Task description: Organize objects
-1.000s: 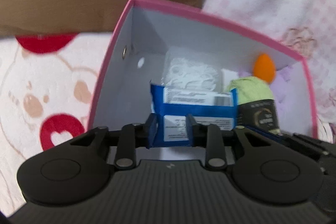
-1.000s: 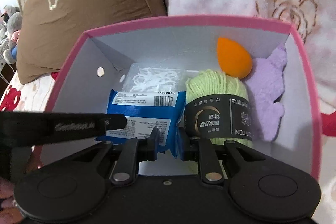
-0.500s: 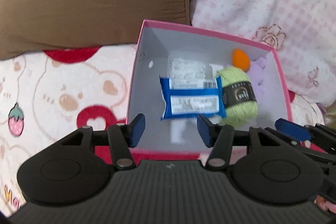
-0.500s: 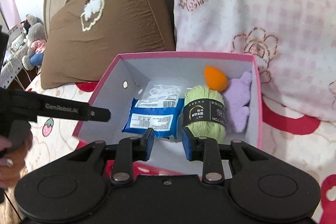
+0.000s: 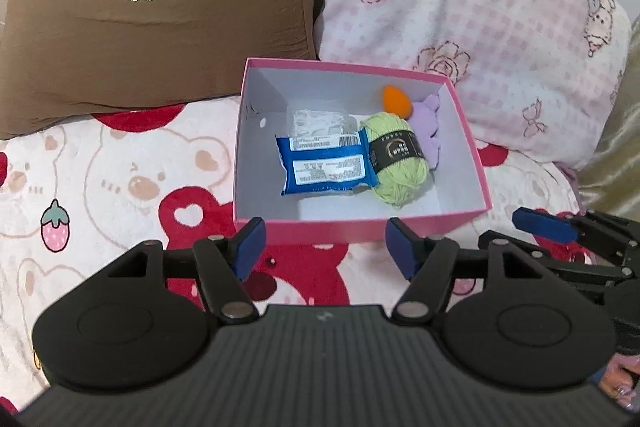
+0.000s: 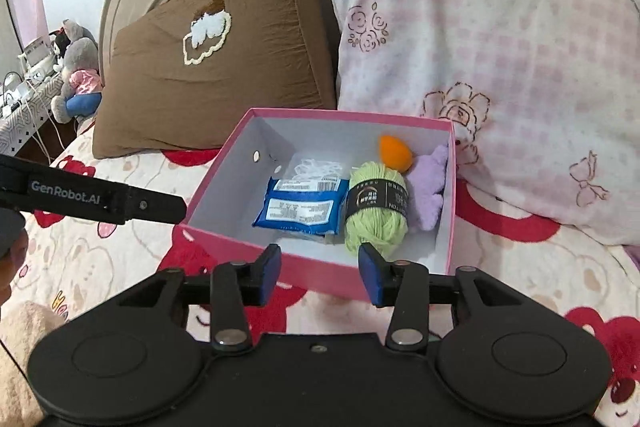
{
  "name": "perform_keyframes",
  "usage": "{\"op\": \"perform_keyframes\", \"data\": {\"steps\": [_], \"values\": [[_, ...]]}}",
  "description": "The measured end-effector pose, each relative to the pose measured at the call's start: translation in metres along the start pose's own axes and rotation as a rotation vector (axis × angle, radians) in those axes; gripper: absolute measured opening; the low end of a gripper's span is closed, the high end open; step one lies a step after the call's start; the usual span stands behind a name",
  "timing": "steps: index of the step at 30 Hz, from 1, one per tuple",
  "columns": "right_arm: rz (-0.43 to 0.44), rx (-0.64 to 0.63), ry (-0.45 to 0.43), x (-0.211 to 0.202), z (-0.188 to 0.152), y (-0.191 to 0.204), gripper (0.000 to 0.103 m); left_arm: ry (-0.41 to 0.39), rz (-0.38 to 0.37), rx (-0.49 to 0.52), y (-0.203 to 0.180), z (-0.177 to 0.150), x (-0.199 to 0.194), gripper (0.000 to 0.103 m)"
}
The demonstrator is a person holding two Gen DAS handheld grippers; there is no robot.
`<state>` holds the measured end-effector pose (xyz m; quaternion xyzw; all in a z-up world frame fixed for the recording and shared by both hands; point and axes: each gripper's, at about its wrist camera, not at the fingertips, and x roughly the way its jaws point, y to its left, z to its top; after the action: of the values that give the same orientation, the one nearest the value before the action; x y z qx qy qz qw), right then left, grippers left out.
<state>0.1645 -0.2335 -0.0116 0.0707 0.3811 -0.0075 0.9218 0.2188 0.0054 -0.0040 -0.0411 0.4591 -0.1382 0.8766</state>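
On the left, the brown pillow (image 5: 160,11) leans against the headboard and its lower edge comes close to the far left corner of the pink box (image 5: 360,229), so that side gives little room for a sideways approach. The left gripper (image 5: 324,251) hangs in front of the box's near wall with nothing between its blue pads (image 5: 250,241); its jaws have just been opening and now stand fairly wide, which reads as a let-go after setting something inside. In the box the things sit packed along the middle and right: a clear bag of white bits (image 5: 320,117) toward the back, the blue packet (image 5: 326,167) lying flat in front of it and overlapping its near edge, then the green yarn ball (image 5: 398,163) pressed against the packet's right end, with the orange sponge (image 5: 396,101) and a purple plush piece (image 5: 428,129) tucked behind and beside the yarn against the right wall. That packing leaves bare floor along the left wall and the near wall, probably the easiest place for anything more. The right gripper (image 6: 320,273) also stands clear of the near rim, empty, its jaws having just been opening to a moderate gap. Right of the box the pink checked pillow (image 6: 500,67) crowds the far right corner, while the bear-print bedspread (image 5: 100,187) in front lies open.
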Motion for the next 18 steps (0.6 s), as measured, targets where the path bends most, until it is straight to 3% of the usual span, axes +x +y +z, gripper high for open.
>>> {"op": "perform_keyframes", "data": {"steps": [9, 13, 18], "values": [[-0.025, -0.005, 0.003, -0.03, -0.013, 0.01, 0.055, 0.005, 0.033, 0.019, -0.004, -0.024, -0.018, 0.065], [-0.035, 0.009, 0.001, -0.039, -0.021, 0.012, 0.058, -0.014, 0.038, 0.037, -0.008, -0.034, -0.028, 0.071], [-0.065, 0.029, 0.009, -0.047, -0.032, 0.015, 0.068, -0.014, 0.047, 0.061, -0.011, -0.045, -0.035, 0.075]]}}
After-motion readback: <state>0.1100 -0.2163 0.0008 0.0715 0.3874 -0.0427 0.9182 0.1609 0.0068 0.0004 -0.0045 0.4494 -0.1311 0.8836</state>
